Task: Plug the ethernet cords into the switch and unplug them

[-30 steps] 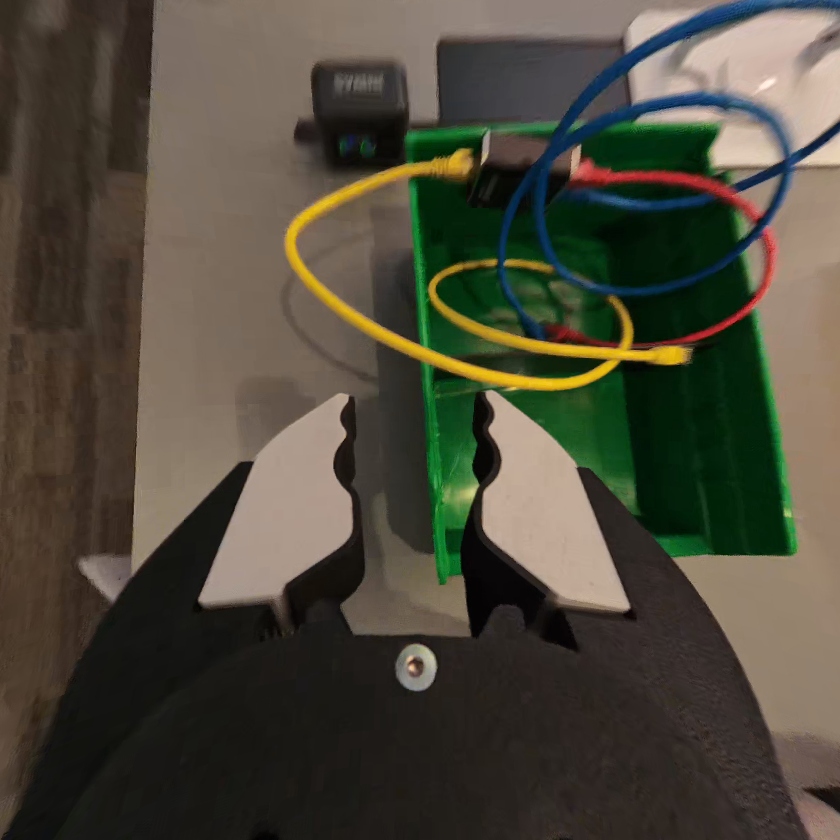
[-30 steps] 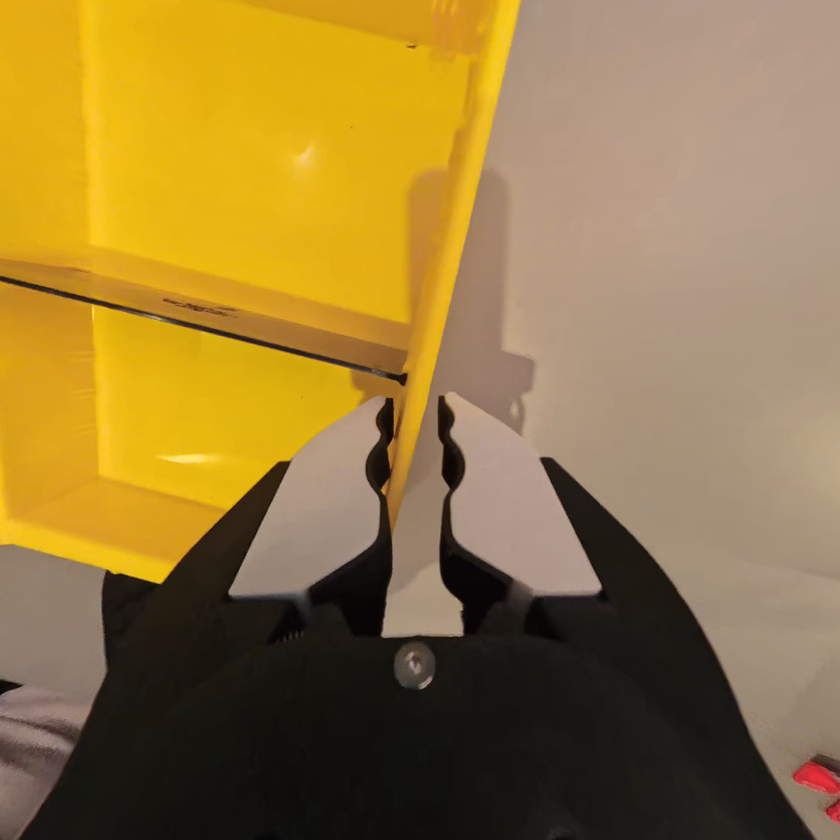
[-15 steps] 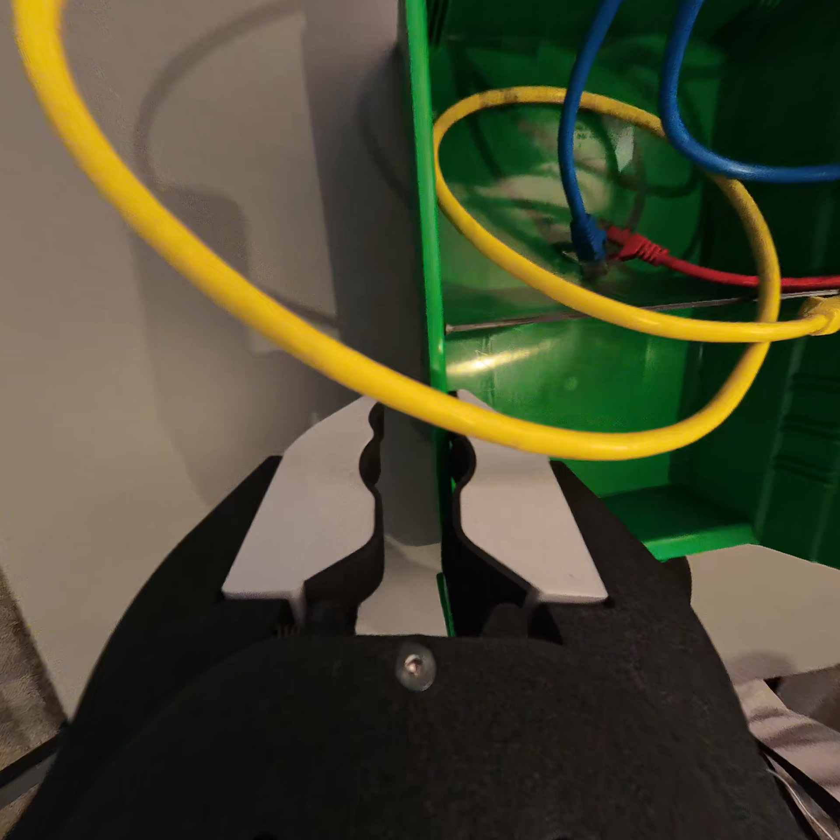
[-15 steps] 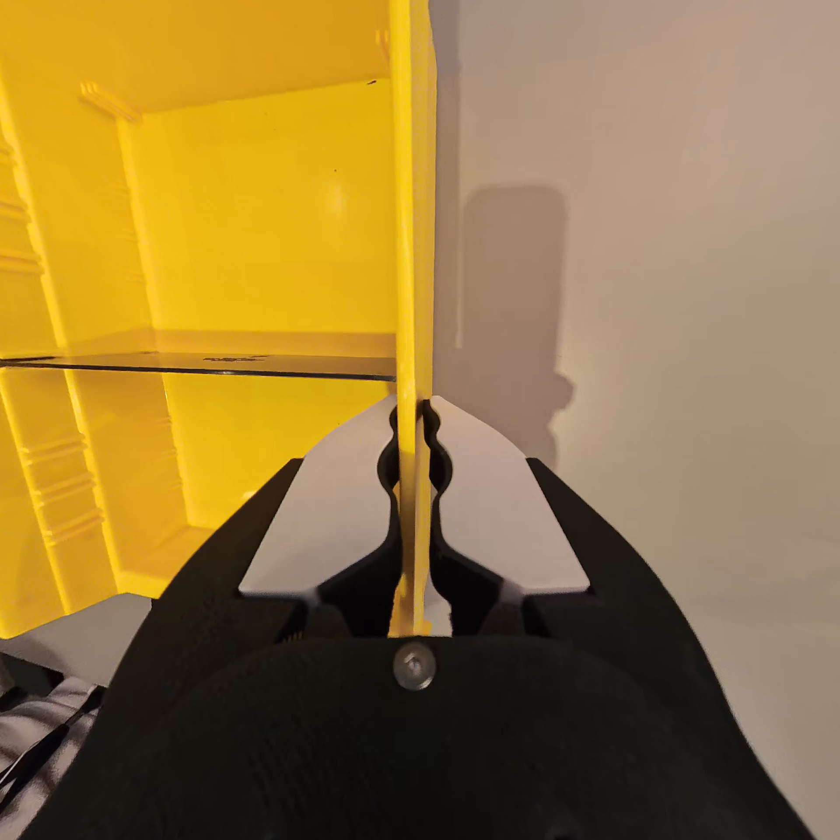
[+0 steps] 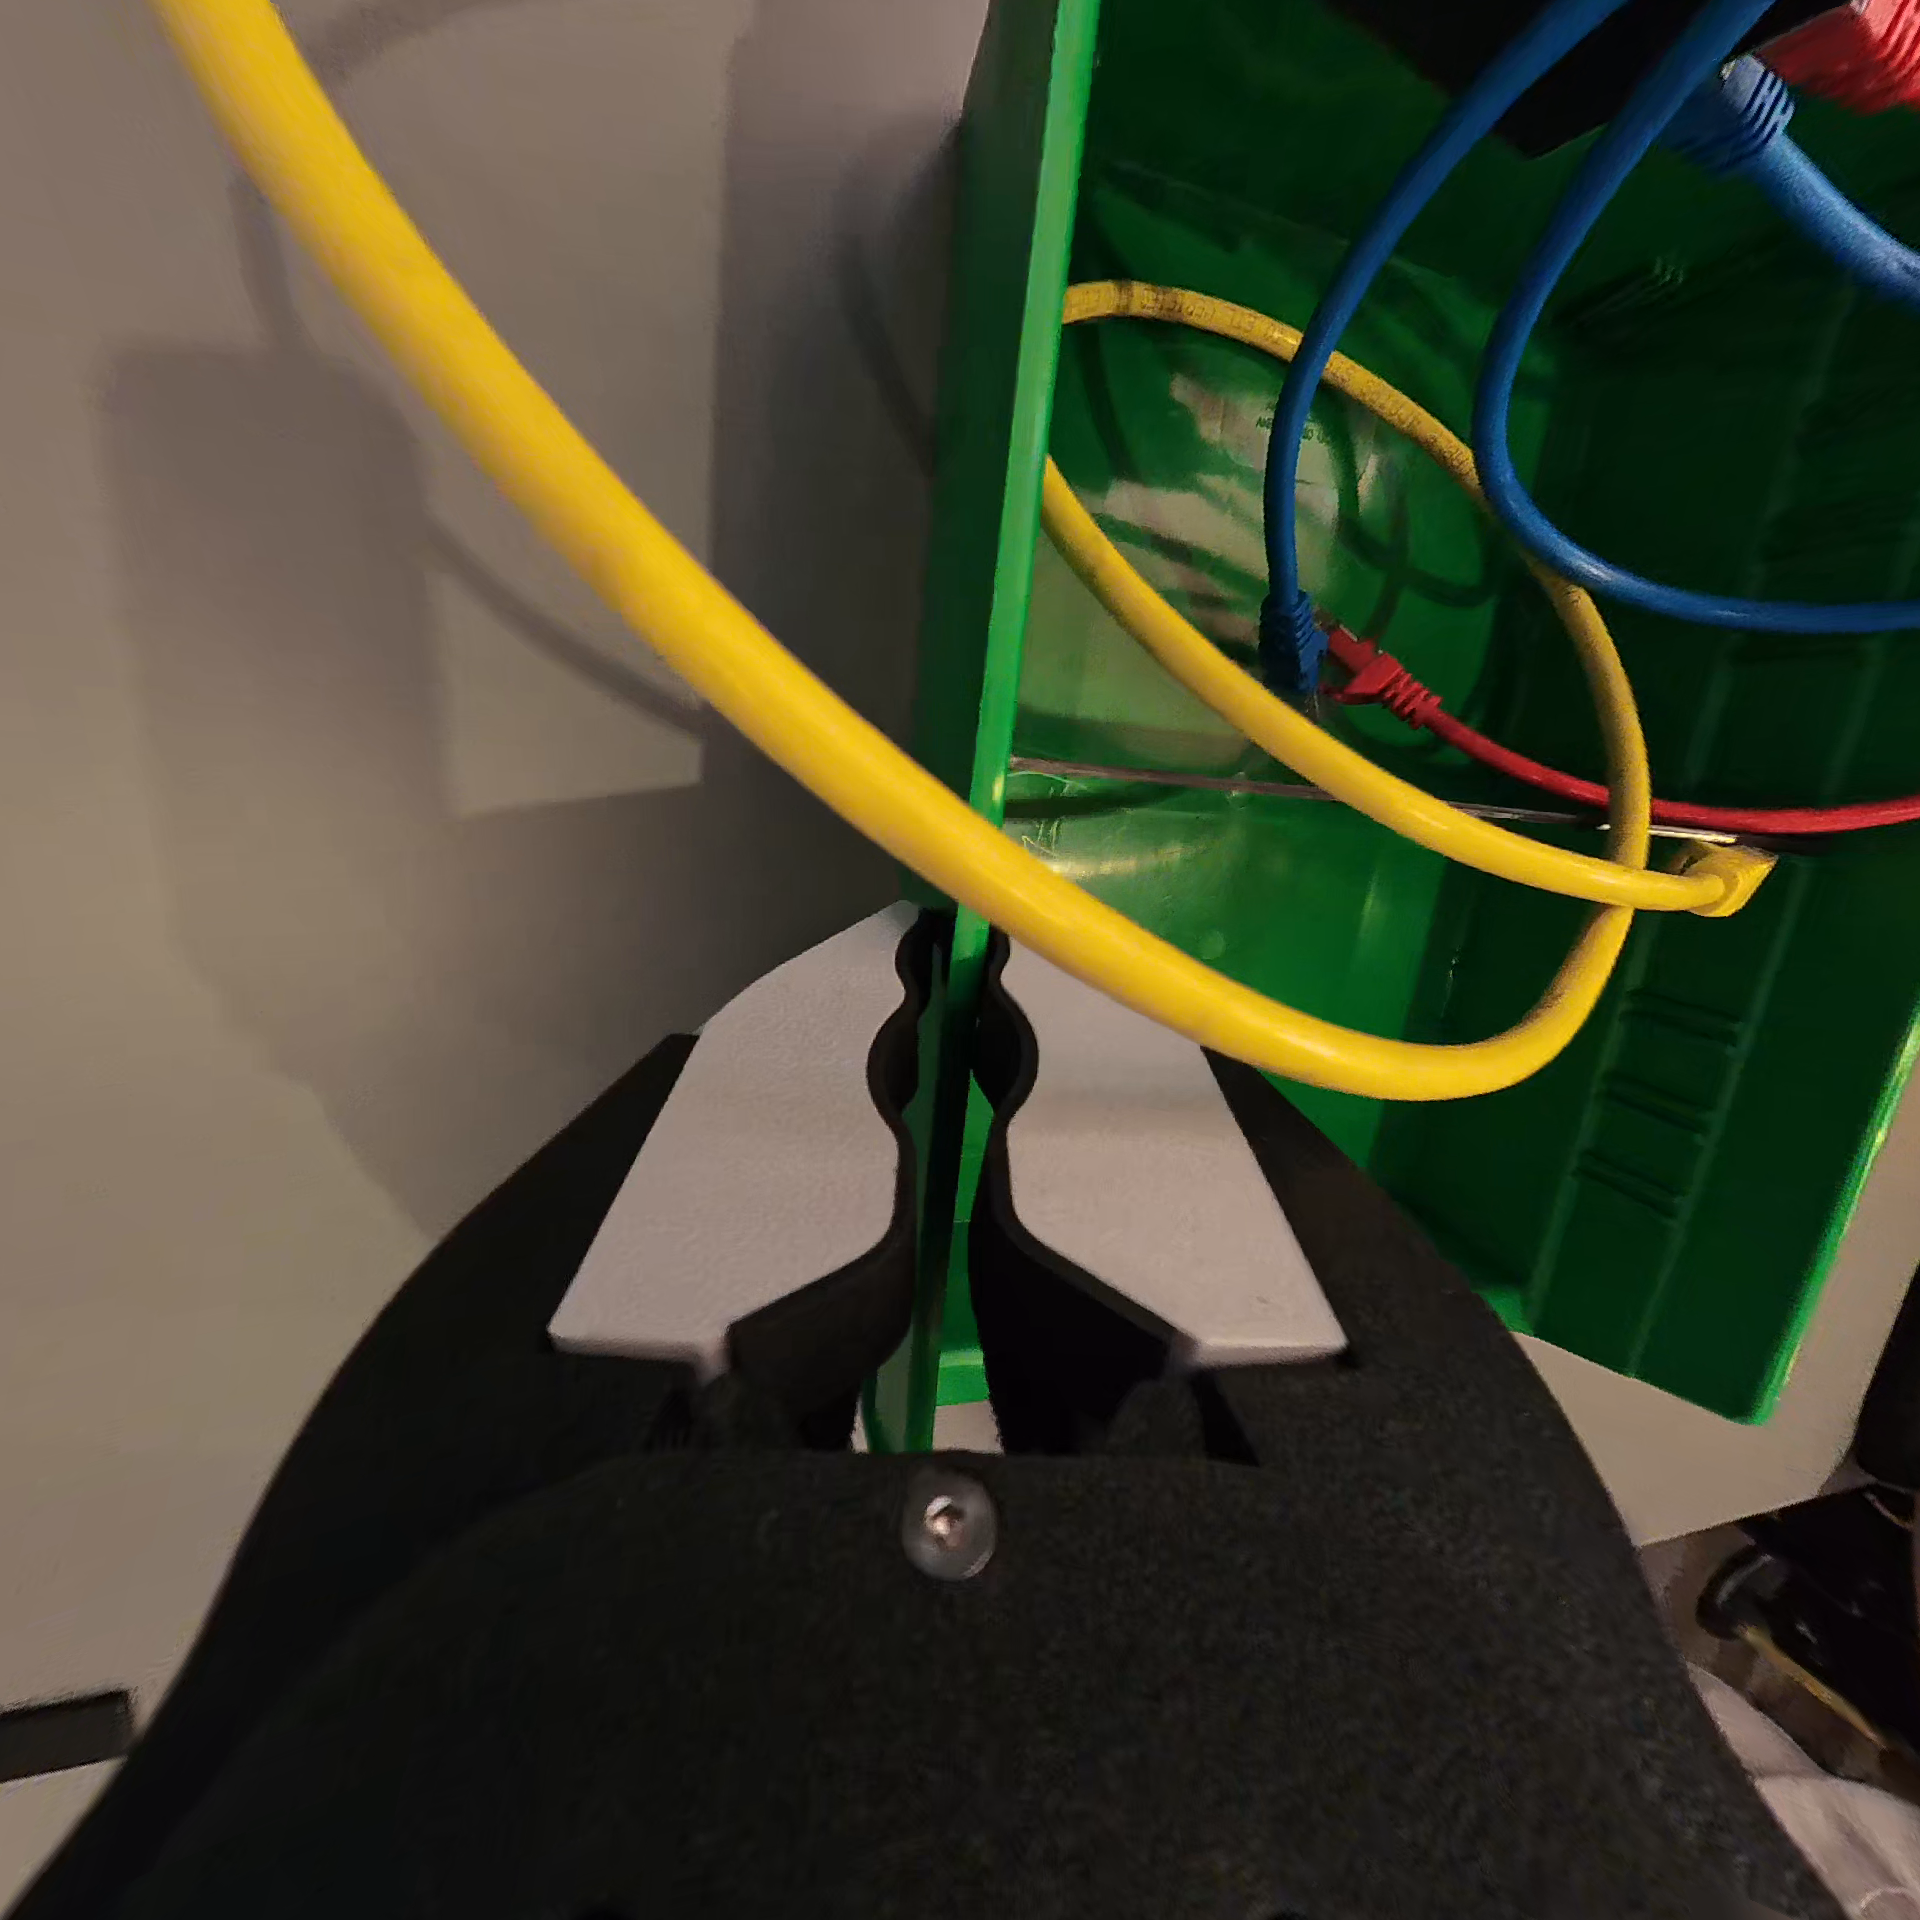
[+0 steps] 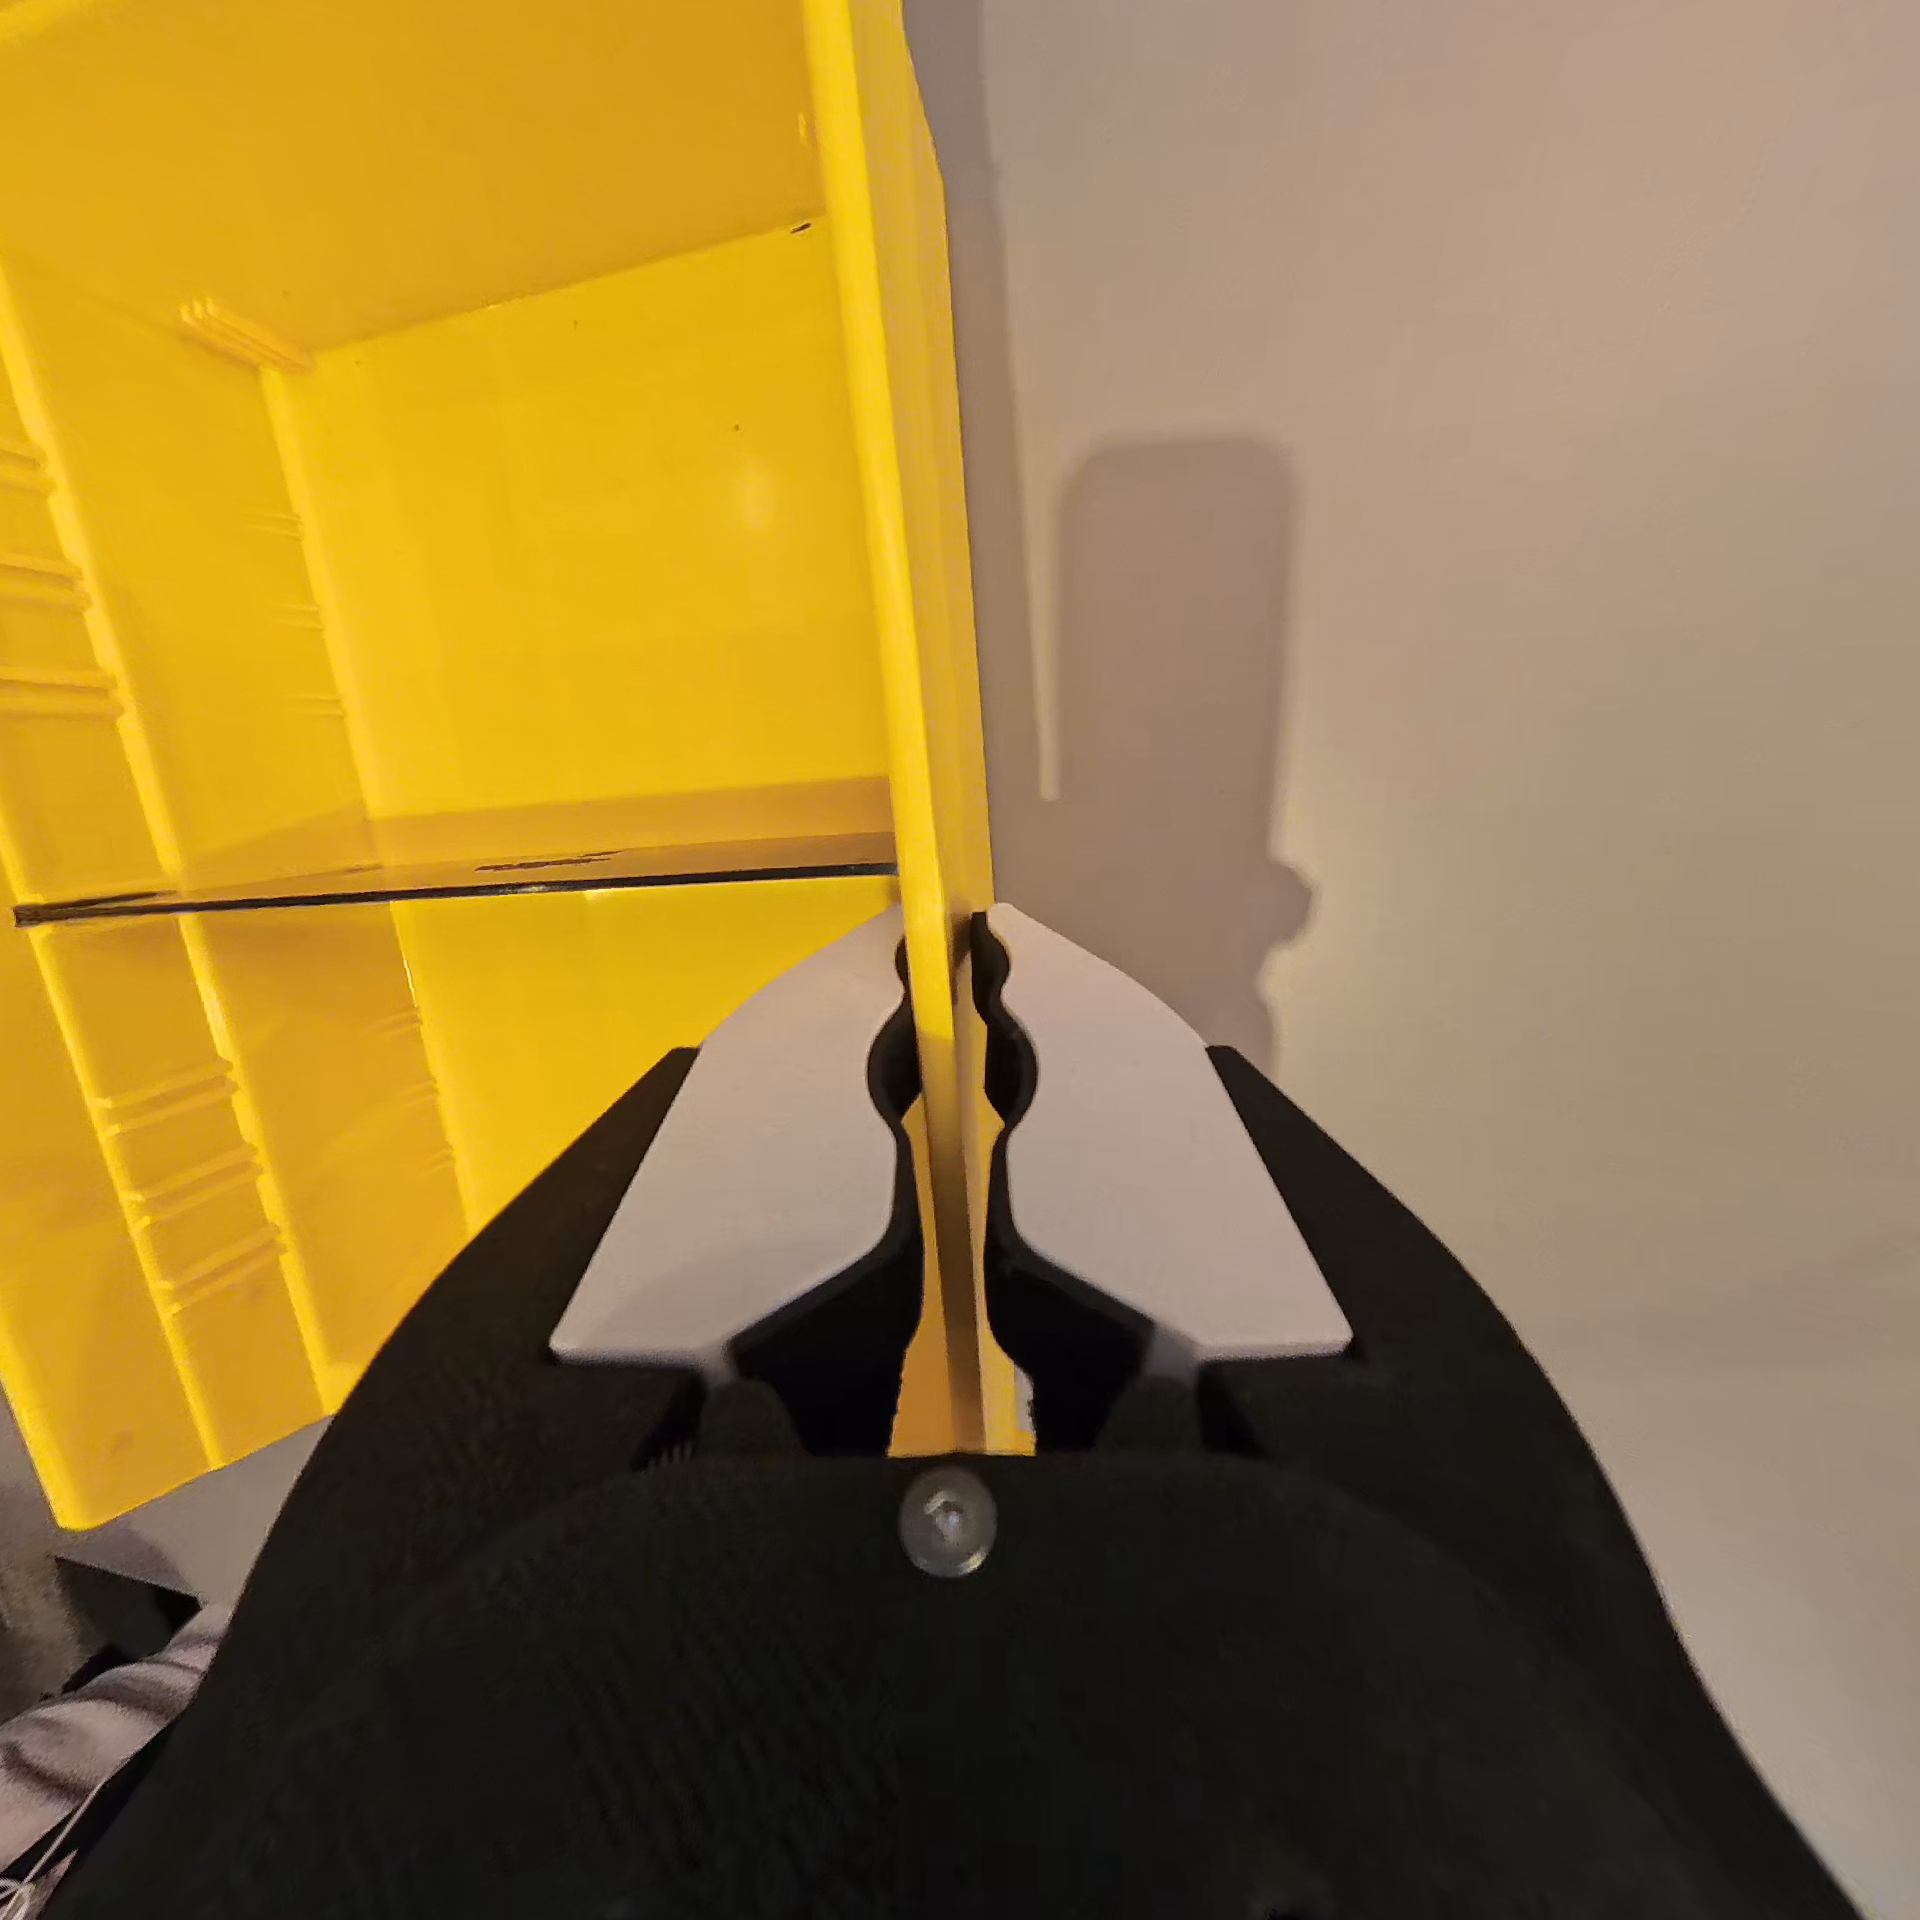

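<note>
My left gripper (image 5: 951, 935) is shut on the left wall of a green bin (image 5: 1013, 520). Inside the bin lie a yellow ethernet cord (image 5: 727, 665), which loops out over the wall, blue cords (image 5: 1299, 436) and a red cord (image 5: 1496, 758). The yellow cord's plug (image 5: 1725, 883) lies at the bin's clear divider. A dark piece at the top right may be the switch (image 5: 1558, 104); it is mostly cut off. My right gripper (image 6: 940, 935) is shut on the right wall of an empty yellow bin (image 6: 904, 520).
Both bins stand on a pale grey table (image 5: 312, 727). The yellow bin has a clear divider (image 6: 468, 888) across it. Bare tabletop (image 6: 1558, 623) lies right of the yellow bin. Dark clutter (image 5: 1818, 1621) sits below the table's near edge. Tip to tip, the grippers are about 75 cm apart.
My left gripper moved in to the green bin and closed on its left wall. My right gripper closed on the yellow bin's right wall and holds it.
</note>
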{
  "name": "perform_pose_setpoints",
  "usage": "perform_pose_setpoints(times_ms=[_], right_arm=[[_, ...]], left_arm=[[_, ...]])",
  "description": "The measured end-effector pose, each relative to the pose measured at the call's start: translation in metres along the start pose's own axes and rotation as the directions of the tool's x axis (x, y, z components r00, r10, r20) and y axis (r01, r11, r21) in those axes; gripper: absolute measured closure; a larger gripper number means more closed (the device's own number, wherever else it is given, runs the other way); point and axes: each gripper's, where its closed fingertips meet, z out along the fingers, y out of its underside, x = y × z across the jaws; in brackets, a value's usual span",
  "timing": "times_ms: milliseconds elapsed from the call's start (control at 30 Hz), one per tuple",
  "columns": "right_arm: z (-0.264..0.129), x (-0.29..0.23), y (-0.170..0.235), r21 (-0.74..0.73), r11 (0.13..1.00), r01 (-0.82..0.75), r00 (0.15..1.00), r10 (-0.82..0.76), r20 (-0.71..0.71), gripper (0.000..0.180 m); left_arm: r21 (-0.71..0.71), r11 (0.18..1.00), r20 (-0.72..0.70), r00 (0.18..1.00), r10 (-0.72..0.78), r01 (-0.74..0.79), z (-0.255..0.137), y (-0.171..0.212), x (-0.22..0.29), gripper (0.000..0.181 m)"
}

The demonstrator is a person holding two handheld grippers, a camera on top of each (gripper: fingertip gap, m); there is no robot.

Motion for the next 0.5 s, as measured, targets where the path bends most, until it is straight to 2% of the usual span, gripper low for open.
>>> perform_pose_setpoints(times_ms=[100, 300, 500], right_arm=[[0.000, 0.000, 0.001, -0.007, 1.000, 0.000, 1.000, 0.000, -0.007, 0.172], [0.000, -0.002, 0.003, -0.014, 1.000, -0.006, 1.000, 0.006, -0.001, 0.172], [0.002, -0.008, 0.004, -0.032, 0.999, -0.002, 1.000, 0.002, 0.009, 0.171]], left_arm=[[-0.012, 0.999, -0.017, 0.999, -0.035, 0.035, -0.001, 0.005, 0.002, 0.176], [-0.024, 1.000, -0.013, 1.000, -0.009, 0.008, -0.001, 0.008, 0.005, 0.176], [-0.095, 0.995, -0.054, 0.998, 0.013, -0.018, -0.010, 0.026, 0.017, 0.175]])
